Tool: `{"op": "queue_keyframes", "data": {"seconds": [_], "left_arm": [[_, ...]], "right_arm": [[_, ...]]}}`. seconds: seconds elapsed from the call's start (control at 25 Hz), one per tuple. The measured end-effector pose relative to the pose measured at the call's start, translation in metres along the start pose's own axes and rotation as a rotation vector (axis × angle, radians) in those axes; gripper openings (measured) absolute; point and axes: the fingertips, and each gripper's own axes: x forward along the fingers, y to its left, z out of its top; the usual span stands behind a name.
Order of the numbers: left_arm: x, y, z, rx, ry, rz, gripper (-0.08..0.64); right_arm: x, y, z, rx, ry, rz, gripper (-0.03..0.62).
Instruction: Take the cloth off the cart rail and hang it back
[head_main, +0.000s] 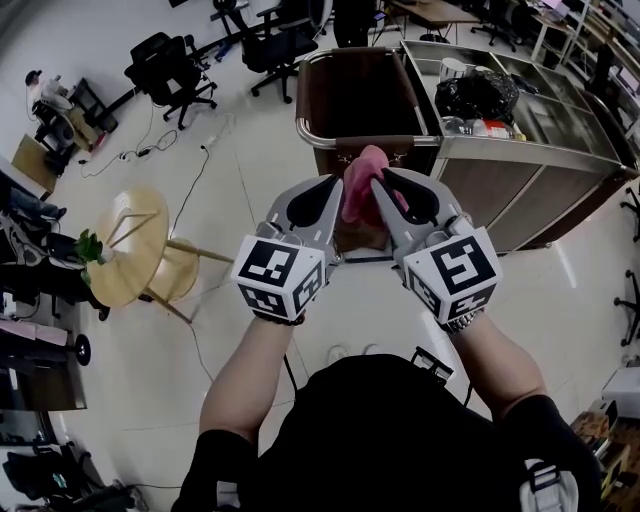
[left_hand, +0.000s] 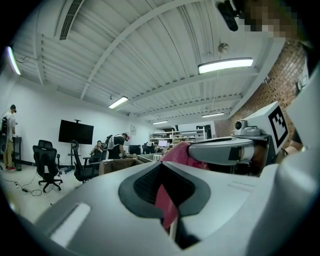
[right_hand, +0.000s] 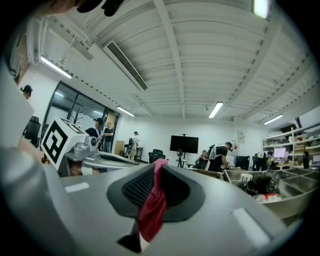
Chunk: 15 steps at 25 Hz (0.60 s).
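A pink cloth (head_main: 362, 183) hangs bunched between my two grippers, just in front of the cart's steel rail (head_main: 366, 141) and apart from it. My left gripper (head_main: 331, 190) is shut on the cloth's left part; in the left gripper view a red strip of cloth (left_hand: 165, 203) is pinched between its jaws. My right gripper (head_main: 385, 186) is shut on the right part, with a fold of cloth (right_hand: 151, 209) squeezed between its jaws. The two grippers are held side by side, close together and about level.
The brown cart (head_main: 352, 92) stands straight ahead, joined on its right to a steel trolley (head_main: 540, 150) that holds a black bag (head_main: 478, 95) and bottles. A round wooden stool (head_main: 133, 246) stands to the left. Office chairs (head_main: 170, 70) and floor cables (head_main: 150, 150) lie beyond.
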Motion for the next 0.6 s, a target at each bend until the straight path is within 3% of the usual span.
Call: {"op": "queue_keyframes", "data": {"seconds": [0.6], "left_arm": [[-0.02, 0.002, 0.002, -0.016, 0.002, -0.079, -0.003]], "right_arm": [[0.0, 0.02, 0.002, -0.001, 0.017, -0.074, 0.041]]}}
